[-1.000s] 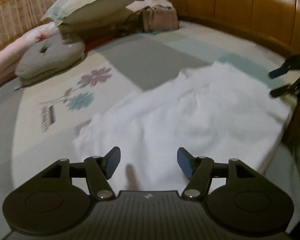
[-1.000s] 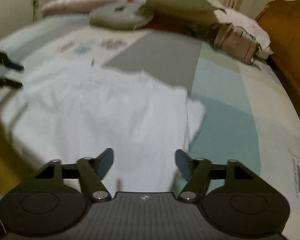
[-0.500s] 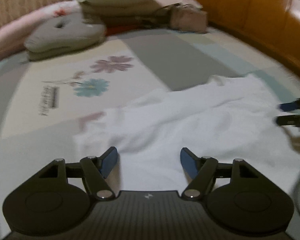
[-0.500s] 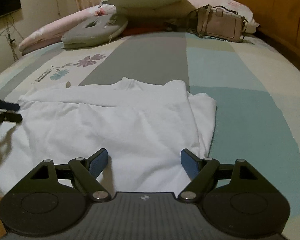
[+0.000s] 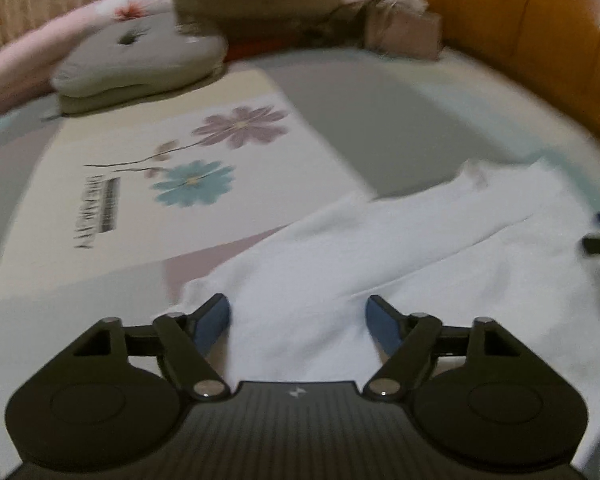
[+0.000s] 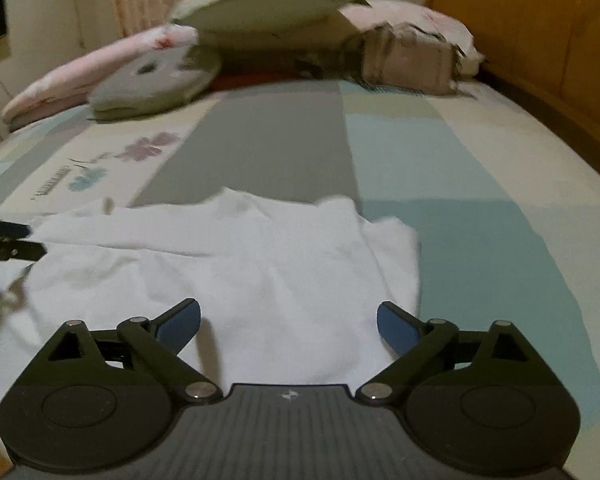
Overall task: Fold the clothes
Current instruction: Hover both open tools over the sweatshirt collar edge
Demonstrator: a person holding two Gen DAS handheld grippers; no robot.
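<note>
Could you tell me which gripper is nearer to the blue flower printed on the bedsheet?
Left. The left gripper is open over the near left part of the white cotton shirt, beside the blue flower print. The right gripper is open over the shirt's other side, farther away.

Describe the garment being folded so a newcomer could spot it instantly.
On the patchwork bedspread, look at the near end, away from the pillows. The white shirt lies spread flat there, the only plain white cloth, in front of both claws.
</note>
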